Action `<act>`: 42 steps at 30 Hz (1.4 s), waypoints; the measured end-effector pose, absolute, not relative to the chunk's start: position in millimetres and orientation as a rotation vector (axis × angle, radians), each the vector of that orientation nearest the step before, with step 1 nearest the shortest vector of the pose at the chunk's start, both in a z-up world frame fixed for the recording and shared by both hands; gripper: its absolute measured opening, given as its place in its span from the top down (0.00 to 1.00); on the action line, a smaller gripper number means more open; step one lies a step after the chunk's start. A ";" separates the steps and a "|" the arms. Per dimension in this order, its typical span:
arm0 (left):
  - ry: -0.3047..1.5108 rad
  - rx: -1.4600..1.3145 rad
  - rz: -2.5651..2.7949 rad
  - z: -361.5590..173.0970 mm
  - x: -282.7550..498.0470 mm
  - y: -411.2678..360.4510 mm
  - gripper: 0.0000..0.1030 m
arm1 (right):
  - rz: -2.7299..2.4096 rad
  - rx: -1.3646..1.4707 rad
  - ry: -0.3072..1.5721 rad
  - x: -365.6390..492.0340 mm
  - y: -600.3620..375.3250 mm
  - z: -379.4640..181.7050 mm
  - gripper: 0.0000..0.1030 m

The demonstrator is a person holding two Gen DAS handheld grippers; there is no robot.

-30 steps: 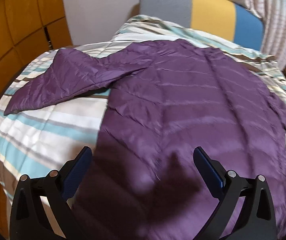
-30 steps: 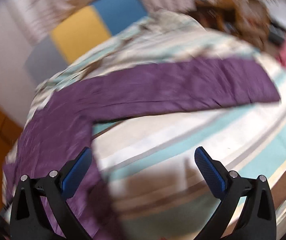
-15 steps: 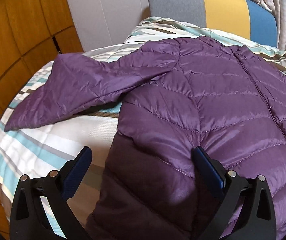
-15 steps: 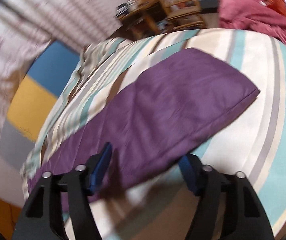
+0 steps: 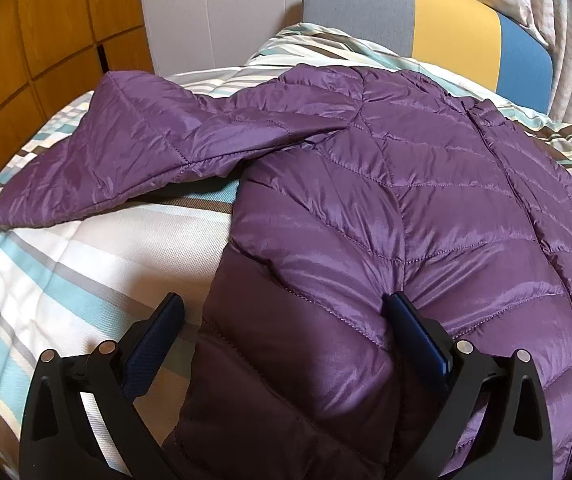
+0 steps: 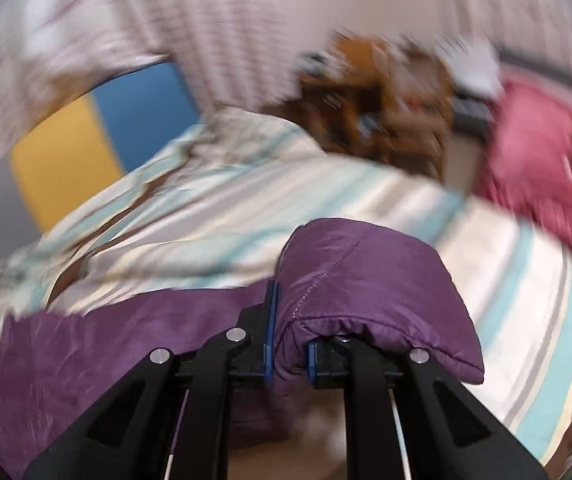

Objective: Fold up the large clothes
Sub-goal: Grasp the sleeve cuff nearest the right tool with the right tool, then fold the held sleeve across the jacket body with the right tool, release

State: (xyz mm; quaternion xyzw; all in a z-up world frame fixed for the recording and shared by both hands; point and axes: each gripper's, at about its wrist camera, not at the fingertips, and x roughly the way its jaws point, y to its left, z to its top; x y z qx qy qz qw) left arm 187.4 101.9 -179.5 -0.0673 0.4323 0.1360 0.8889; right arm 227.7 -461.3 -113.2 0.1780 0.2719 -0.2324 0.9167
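A purple quilted puffer jacket lies spread on a striped bed. Its left sleeve stretches out to the left over the cover. My left gripper is open, low over the jacket's lower left edge; its right finger presses against the fabric, its left finger is over the bed cover. In the right wrist view my right gripper is shut on the cuff end of the other purple sleeve, lifted off the bed. The rest of that sleeve trails to the lower left. The view is blurred by motion.
The bed cover has white, teal and brown stripes. A grey, yellow and blue headboard stands behind. Wooden panels are at the left. A pink blanket and brown furniture lie beyond the bed's right side.
My right gripper has closed on the sleeve's cuff end and lifted it. My left gripper has moved closer to the jacket's lower left edge and stayed open.
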 end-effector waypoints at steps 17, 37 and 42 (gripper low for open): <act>0.891 -0.171 0.270 -179.4 186.2 102.2 0.03 | 0.057 -0.462 0.437 270.6 -112.6 -125.6 0.92; 0.940 -0.160 0.285 -162.1 185.7 97.2 0.03 | 0.477 -0.507 0.531 269.3 -67.9 -163.0 0.34; 0.858 -0.231 0.183 -127.1 195.1 75.9 0.03 | 0.391 -0.257 0.555 269.8 -134.1 -142.3 0.32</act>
